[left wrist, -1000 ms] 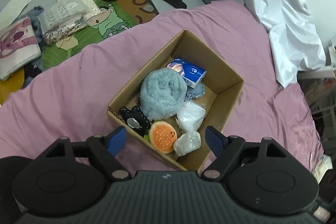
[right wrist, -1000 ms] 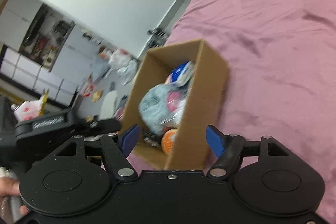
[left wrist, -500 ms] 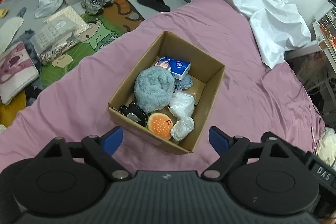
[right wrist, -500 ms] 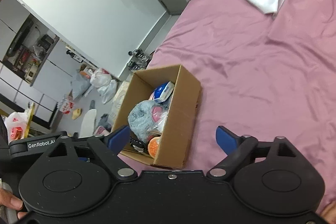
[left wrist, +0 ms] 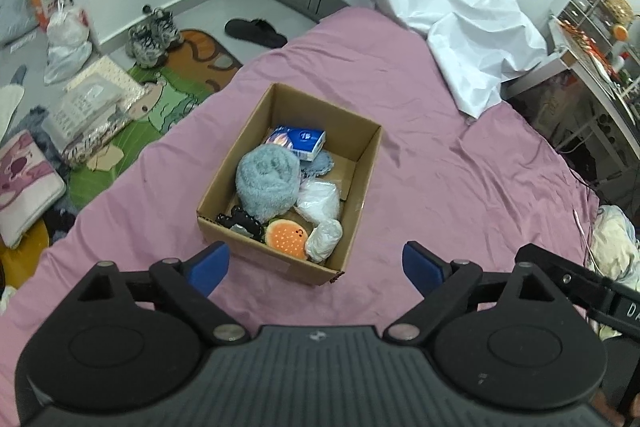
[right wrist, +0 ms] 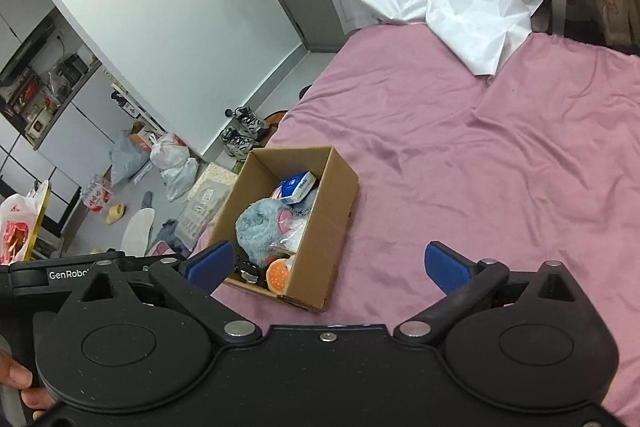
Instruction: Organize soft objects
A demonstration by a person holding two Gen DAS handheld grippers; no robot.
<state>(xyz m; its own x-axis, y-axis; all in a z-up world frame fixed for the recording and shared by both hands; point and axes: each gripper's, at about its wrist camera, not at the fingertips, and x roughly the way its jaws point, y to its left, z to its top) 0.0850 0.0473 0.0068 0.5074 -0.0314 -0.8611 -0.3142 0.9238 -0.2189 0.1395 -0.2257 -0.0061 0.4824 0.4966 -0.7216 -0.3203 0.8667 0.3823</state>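
Both cameras look down at a slant from above the bed, each over its own gripper, and both take in the cardboard box (left wrist: 362,179) as their common landmark.

The left wrist view stands off the box's near short end and faces along its length, so the open top and its contents show fully; beyond the box lie the floor, a pair of shoes (left wrist: 154,37) and a grey door.

The right wrist view sits off the box's (right wrist: 328,227) right long side, a little farther off, and faces across it toward the white wall.

Shared: the box, the pink bedsheet (right wrist: 500,163), the shoes (right wrist: 242,135) and the white sheet (left wrist: 460,23) beyond the box.
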